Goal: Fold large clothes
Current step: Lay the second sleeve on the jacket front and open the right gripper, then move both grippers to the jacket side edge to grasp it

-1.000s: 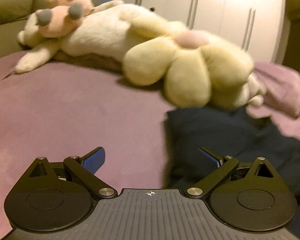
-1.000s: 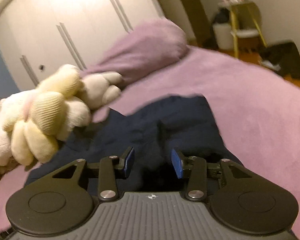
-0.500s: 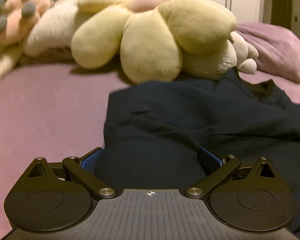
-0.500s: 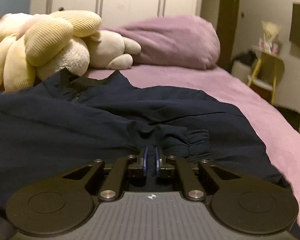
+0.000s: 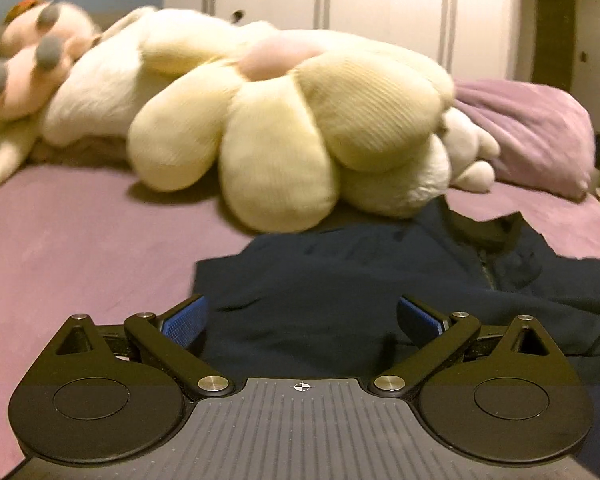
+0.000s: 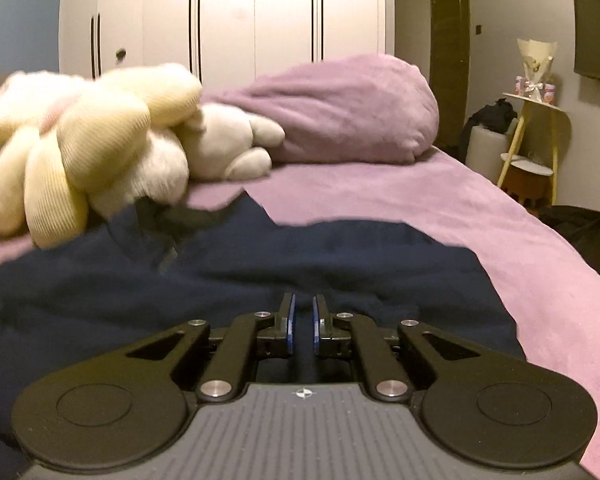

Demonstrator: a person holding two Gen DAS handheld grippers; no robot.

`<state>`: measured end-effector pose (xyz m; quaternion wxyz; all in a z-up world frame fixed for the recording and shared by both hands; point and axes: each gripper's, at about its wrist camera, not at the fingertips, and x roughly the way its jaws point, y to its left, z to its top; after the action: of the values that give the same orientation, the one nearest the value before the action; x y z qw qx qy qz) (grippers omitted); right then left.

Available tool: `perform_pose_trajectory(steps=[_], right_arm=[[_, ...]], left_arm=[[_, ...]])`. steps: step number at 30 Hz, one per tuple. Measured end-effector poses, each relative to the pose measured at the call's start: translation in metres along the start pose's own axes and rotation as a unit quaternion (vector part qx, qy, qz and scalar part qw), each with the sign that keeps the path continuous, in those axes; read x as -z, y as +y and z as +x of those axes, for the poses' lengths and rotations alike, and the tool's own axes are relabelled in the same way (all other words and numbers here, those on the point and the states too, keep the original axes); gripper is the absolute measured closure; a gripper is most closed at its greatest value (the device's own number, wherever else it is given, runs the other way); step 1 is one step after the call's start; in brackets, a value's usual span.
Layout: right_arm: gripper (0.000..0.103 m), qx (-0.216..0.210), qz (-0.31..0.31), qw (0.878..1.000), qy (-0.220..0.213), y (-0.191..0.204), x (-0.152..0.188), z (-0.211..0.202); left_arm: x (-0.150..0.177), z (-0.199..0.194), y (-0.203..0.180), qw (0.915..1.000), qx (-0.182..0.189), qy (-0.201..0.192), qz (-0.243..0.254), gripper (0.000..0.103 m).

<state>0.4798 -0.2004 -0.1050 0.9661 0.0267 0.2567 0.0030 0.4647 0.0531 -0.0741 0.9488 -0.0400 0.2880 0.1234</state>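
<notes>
Right wrist: yellow side table (image 6: 534, 136) alone.

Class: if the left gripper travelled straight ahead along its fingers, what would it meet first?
Most likely the navy jacket, which lies directly ahead of the open left gripper. Beyond it sits the flower-shaped plush cushion. Depth is hard to judge here.

Flower plush (image 5: 300, 128) motion-blurred — navy garment (image 5: 420, 280) cut off at right edge

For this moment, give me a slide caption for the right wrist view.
Right gripper nearly closed over a navy jacket on a purple bed, plush toys behind.
</notes>
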Motion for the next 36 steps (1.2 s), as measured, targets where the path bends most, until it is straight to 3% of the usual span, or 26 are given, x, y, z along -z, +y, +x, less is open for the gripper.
perform_pose_trajectory(steps=[3,6,8,13,19,24,28,31,34,36], right_arm=[[0.095,-0.006,-0.005,1.0,0.004,0.008,-0.005,0.014],[0.095,0.008,-0.006,0.999,0.049,0.005,0.01,0.047],[0.095,0.0,-0.022,0.999,0.028,0.002,0.029,0.054],[0.095,-0.01,-0.013,1.0,0.018,-0.001,0.034,0.057],[0.092,0.005,-0.023,0.999,0.025,0.005,0.026,0.039],[0.087,-0.048,-0.007,0.999,-0.001,-0.003,0.041,-0.014],[0.086,-0.042,-0.021,0.999,0.019,0.0,0.065,-0.005],[0.086,-0.023,-0.047,0.998,0.021,0.011,0.066,-0.001],[0.086,-0.024,-0.048,0.998,0.023,0.01,0.065,0.0],[0.086,-0.018,-0.057,0.998,0.025,0.012,0.064,-0.001]], left_arm=[[0.009,0.023,-0.013,0.9992,-0.022,0.019,0.026,0.0],[0.02,0.035,-0.019,0.9979,-0.02,0.005,0.061,0.0],[0.026,0.039,-0.02,0.9975,-0.016,-0.001,0.068,0.0],[0.027,0.045,-0.013,0.9988,0.002,0.008,0.048,0.0],[0.022,0.009,-0.006,0.9981,0.012,0.023,0.057,0.0],[0.054,-0.017,0.004,0.9967,0.028,0.013,0.075,0.0],[0.055,-0.006,0.004,0.9977,0.02,0.019,0.061,0.0],[0.055,0.001,-0.004,0.9959,0.005,0.026,0.087,0.0],[0.044,-0.008,-0.009,0.9928,-0.015,0.053,0.106,0.0],[0.035,-0.03,-0.002,0.992,-0.01,0.068,0.106,0.0]])
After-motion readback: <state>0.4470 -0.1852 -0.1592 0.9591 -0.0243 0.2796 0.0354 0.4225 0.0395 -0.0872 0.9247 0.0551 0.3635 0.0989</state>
